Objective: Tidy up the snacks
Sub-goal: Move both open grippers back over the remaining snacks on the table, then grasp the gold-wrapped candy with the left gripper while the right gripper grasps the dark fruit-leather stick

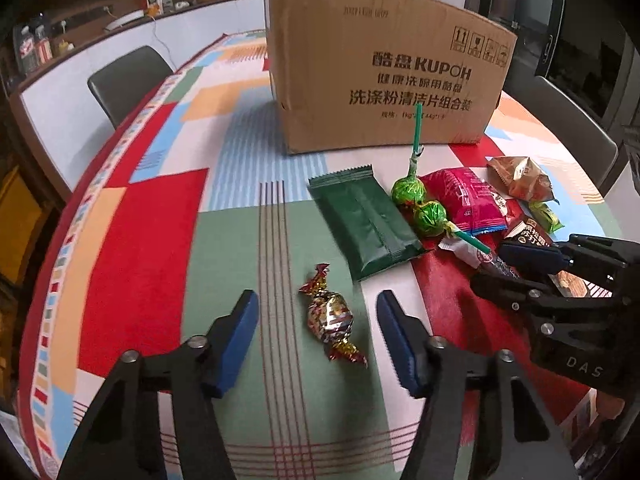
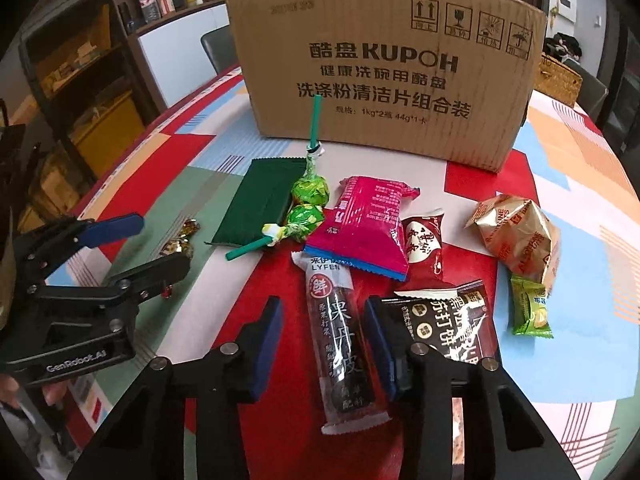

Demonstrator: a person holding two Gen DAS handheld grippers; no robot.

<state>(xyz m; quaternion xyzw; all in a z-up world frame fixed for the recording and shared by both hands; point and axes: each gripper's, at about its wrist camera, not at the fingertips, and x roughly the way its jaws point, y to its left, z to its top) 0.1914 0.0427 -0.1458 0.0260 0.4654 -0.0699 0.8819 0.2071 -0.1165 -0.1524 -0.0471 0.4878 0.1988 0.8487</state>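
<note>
My left gripper (image 1: 318,310) is open, its jaws on either side of a foil-wrapped candy (image 1: 330,316) lying on the tablecloth. My right gripper (image 2: 323,318) is open around a long dark fruit-leather stick (image 2: 342,340), not touching it. Behind lie a green packet (image 1: 364,222), two green lollipops (image 2: 308,200), a pink packet (image 2: 362,226), a small red packet (image 2: 425,242), a dark cracker packet (image 2: 448,320), a gold packet (image 2: 520,236) and a small green packet (image 2: 530,308). A cardboard box (image 2: 384,68) stands at the back.
The table (image 1: 132,232) has a colourful patterned cloth. Dark chairs (image 1: 128,80) stand at the far left and right. The left gripper (image 2: 132,240) shows at the left of the right wrist view, the right gripper (image 1: 516,266) at the right of the left wrist view.
</note>
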